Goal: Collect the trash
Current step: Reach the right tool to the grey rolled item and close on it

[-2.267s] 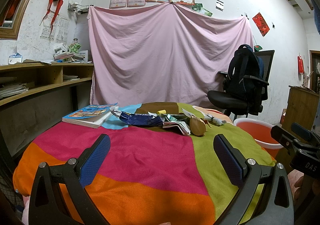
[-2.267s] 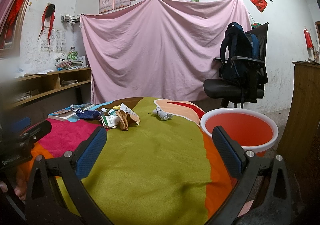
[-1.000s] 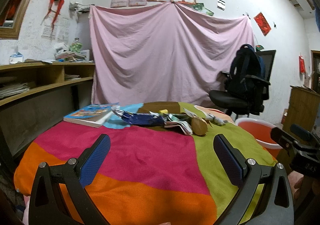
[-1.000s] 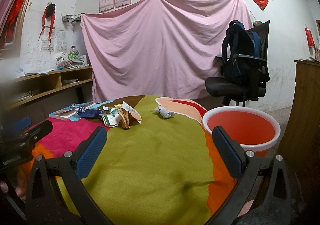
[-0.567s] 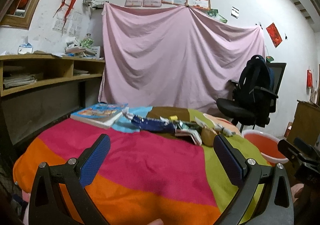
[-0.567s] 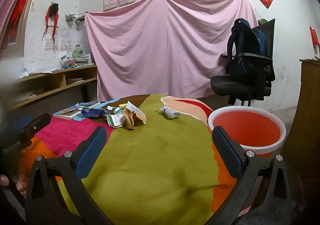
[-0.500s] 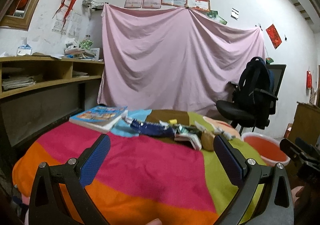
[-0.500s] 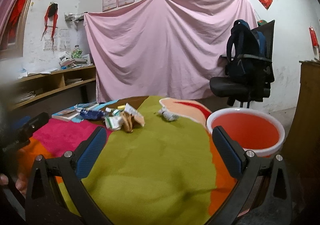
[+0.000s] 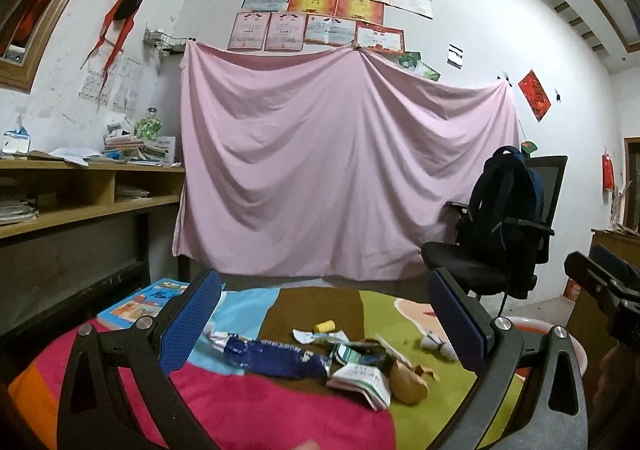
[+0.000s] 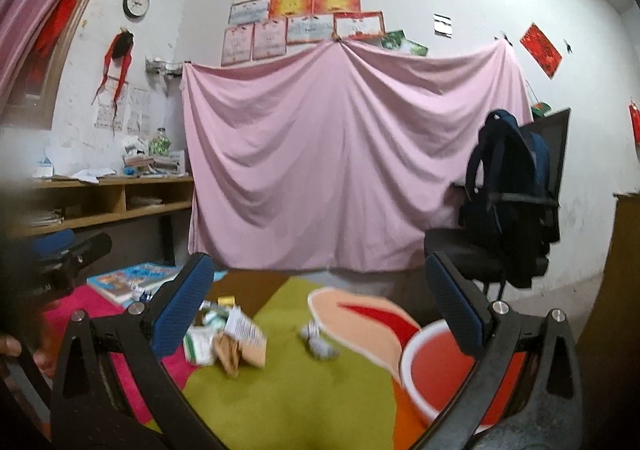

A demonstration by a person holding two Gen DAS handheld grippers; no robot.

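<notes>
Trash lies in a loose row on the multicoloured tablecloth point(image 9: 280, 402): a blue foil wrapper point(image 9: 272, 358), green-and-white paper packets point(image 9: 360, 378), a brown crumpled wrapper point(image 9: 408, 386), a small yellow piece point(image 9: 325, 327) and a grey wad point(image 9: 436, 344). My left gripper point(image 9: 320, 326) hangs open above and short of the blue wrapper. My right gripper point(image 10: 316, 314) is also open, with the brown wrapper point(image 10: 236, 354) and the grey wad point(image 10: 318, 344) in front of it. An orange bucket point(image 10: 444, 366) stands low at the table's right side.
A children's book point(image 9: 148, 302) lies at the table's far left. A black office chair with a dark backpack point(image 9: 504, 218) stands behind on the right. Wooden shelves point(image 9: 80, 194) line the left wall, a pink sheet point(image 9: 344, 170) covers the back wall.
Both grippers have moved forward toward the trash and tilted upward; the pile now appears larger and nearer between the fingers. Both stay open and hold nothing.
</notes>
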